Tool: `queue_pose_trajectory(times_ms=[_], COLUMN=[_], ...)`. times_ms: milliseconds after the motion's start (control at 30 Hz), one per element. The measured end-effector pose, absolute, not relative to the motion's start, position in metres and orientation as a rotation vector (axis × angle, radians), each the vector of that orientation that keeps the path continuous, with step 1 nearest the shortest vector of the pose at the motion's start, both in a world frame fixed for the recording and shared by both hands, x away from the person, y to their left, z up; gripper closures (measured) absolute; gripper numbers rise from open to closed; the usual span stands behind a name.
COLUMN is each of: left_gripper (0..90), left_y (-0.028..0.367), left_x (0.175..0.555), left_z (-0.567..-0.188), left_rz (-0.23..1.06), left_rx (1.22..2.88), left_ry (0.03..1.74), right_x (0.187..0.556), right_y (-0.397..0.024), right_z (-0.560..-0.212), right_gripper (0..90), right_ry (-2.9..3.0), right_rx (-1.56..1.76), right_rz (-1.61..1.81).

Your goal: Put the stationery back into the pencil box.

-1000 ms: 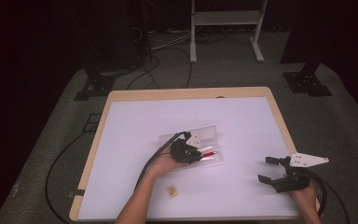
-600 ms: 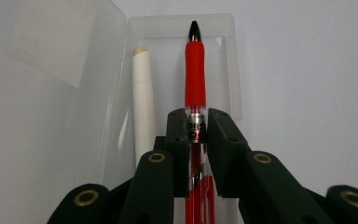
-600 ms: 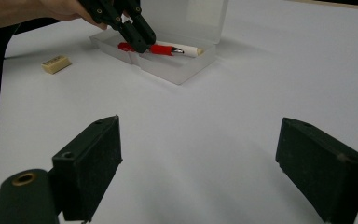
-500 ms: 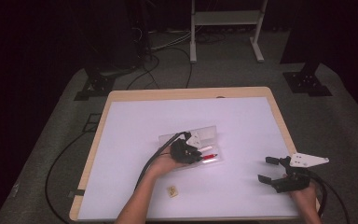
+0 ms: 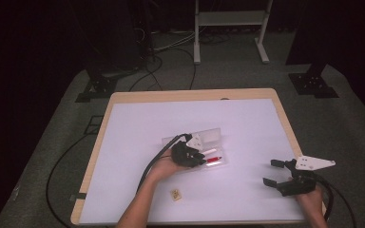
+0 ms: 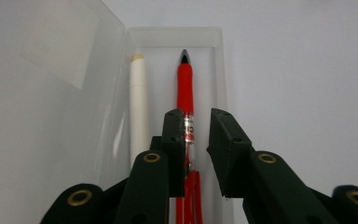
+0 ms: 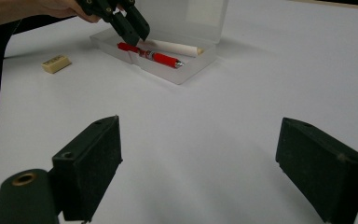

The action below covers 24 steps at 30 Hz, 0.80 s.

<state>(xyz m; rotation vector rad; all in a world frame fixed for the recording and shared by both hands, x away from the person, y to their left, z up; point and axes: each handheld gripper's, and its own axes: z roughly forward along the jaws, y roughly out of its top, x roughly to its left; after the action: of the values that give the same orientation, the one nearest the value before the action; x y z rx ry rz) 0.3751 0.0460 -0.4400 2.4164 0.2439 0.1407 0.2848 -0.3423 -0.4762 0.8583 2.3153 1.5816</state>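
Two pens lie side by side in the clear plastic case (image 6: 175, 37): a red pen with a black tip (image 6: 185, 88) and a white one (image 6: 138, 102), their long axes parallel to the case's long walls, the red tip pointing away from the left gripper (image 6: 198, 140). Its jaws have just been opening; they straddle the red barrel, the right pad clear of it. The case lid (image 7: 191, 11) stands open. The right gripper (image 7: 198, 172) rests wide open on the white table (image 5: 247, 123), well apart.

Glossy red pen (image 6: 186, 88) in translucent, frosted plastic case (image 6: 176, 36)
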Motion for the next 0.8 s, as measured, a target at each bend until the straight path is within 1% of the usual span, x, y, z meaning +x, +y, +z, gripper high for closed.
queue_pose_trajectory(times_ms=[467,800], left_gripper=[70.7,67.6], left_y=[0.058,0.068], left_x=[0.356,0.345], left_z=[-0.431,-0.43], left_rz=[0.16,0.173], left_rx=[2.398,2.392], left_ry=[0.234,0.258], right_x=[0.285,0.285], right_y=[-0.342,-0.342], right_z=[-0.476,-0.476], right_gripper=[13.4,13.4], right_ry=[2.316,2.315], right_rx=[0.861,0.863], right_rz=[1.58,1.579])
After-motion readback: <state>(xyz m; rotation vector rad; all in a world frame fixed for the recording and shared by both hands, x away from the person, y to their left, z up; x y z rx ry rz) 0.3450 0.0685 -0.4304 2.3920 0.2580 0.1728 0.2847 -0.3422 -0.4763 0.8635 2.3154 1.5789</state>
